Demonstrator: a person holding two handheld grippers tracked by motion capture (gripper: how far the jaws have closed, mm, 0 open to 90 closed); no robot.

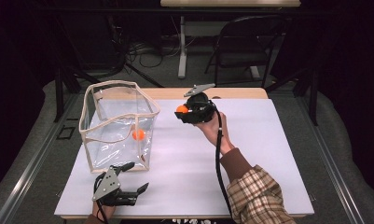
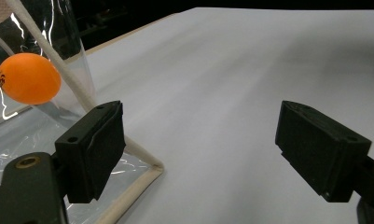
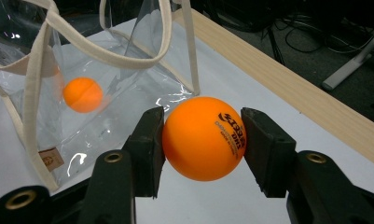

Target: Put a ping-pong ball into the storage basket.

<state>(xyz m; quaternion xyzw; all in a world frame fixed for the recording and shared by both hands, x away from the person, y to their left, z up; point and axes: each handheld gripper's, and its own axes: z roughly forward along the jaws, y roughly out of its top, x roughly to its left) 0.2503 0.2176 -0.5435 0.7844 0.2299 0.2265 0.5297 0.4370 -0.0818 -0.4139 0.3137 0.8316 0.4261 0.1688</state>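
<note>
Gripping an orange ball [image 3: 204,138] between its fingers, the right gripper [image 1: 190,112] hangs just right of the clear bag's [image 1: 119,126] open top; left gripper [image 1: 128,189] spread empty on the tabletop [image 1: 259,154]

Bright table [image 1: 250,154], dark surroundings, glare on bag [image 1: 110,123].

The clear bag [image 1: 117,123] stands open-topped on the left of the bench [image 1: 268,154], its looped handles [image 3: 105,51] arching over the mouth and narrowing the way in from above. To its right the white surface lies bare, broad enough for a gripper to pass. The left gripper [image 1: 135,179] sits just beside the bag's near corner.
</note>
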